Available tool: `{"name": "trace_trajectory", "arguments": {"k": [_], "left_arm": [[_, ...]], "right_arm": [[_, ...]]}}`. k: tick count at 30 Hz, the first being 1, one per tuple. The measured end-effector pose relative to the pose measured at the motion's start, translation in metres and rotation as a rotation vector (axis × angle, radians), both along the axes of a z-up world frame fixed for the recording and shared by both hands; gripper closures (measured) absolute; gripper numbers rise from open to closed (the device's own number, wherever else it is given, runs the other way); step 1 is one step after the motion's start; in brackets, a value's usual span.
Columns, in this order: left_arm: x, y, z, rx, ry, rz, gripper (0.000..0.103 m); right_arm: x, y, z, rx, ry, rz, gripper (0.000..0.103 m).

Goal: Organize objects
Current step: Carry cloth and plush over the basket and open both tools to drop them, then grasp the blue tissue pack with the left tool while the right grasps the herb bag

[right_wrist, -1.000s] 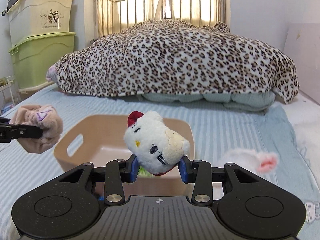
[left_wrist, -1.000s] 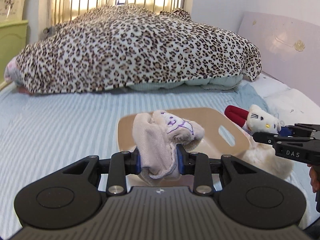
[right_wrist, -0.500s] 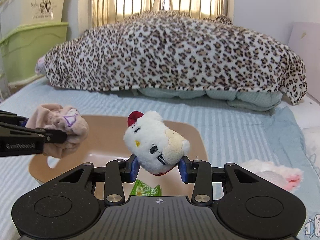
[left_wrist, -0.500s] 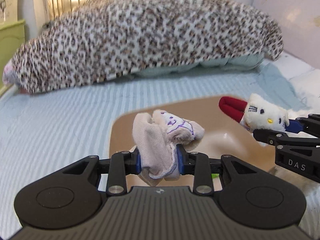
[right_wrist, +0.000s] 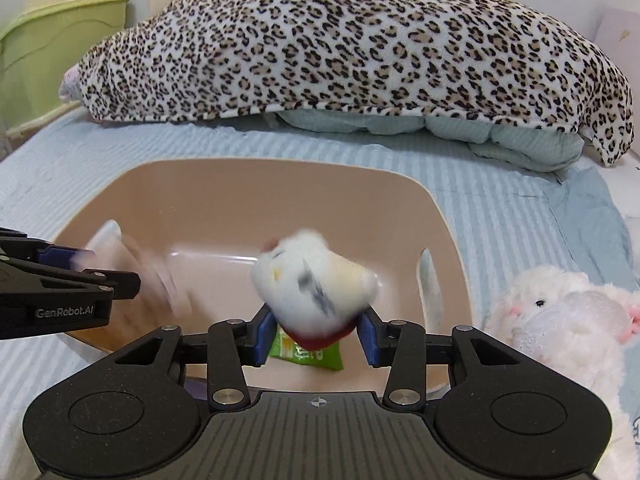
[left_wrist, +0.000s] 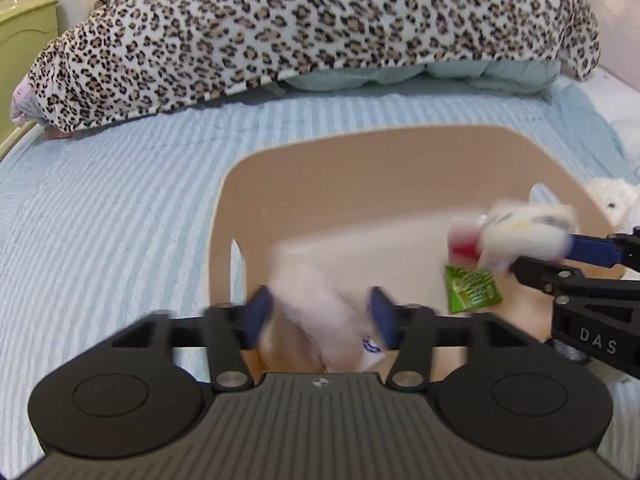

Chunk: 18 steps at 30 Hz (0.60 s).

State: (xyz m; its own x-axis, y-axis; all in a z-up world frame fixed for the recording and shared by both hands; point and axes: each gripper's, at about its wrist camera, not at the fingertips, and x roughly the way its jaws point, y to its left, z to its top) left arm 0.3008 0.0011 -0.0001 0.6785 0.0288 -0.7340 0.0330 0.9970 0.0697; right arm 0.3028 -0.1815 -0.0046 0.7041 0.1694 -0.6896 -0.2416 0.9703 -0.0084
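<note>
My left gripper [left_wrist: 320, 314] has its jaws spread, the pink toy [left_wrist: 316, 312] a blur between them, seemingly slipping free into the bin [left_wrist: 360, 160]; my right gripper [right_wrist: 316, 334] is parted too, the white cat [right_wrist: 316, 280] just leaving its pads. Both drop above the bin, yet either could bounce over the rim or snag on a pad. Blur hides whether either toy touches a pad; the green packet [right_wrist: 308, 354] lies half hidden under the cat, and a white plush [right_wrist: 560, 320] waits outside

White cat plush [right_wrist: 316, 276] and blurred pink plush [left_wrist: 316, 312] above the tan bin [right_wrist: 240, 200].
</note>
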Motion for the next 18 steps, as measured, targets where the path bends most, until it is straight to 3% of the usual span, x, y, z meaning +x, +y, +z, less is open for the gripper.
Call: {"name": "trace_trajectory", "arguments": {"k": [4, 10, 18], "left_arm": [[-0.017, 0.0, 0.02, 0.026, -0.052, -0.021, 0.014], [-0.045, 0.004, 0.034, 0.019, -0.083, -0.021, 0.01], [-0.079, 0.005, 0.034, -0.016, -0.072, -0.026, 0.01]], "right_arm": [[-0.012, -0.003, 0.016, 0.001, -0.017, 0.015, 0.031], [-0.04, -0.011, 0.035, -0.02, -0.034, 0.031, 0.009], [-0.074, -0.036, 0.04, -0.039, -0.015, 0.017, 0.003]]}}
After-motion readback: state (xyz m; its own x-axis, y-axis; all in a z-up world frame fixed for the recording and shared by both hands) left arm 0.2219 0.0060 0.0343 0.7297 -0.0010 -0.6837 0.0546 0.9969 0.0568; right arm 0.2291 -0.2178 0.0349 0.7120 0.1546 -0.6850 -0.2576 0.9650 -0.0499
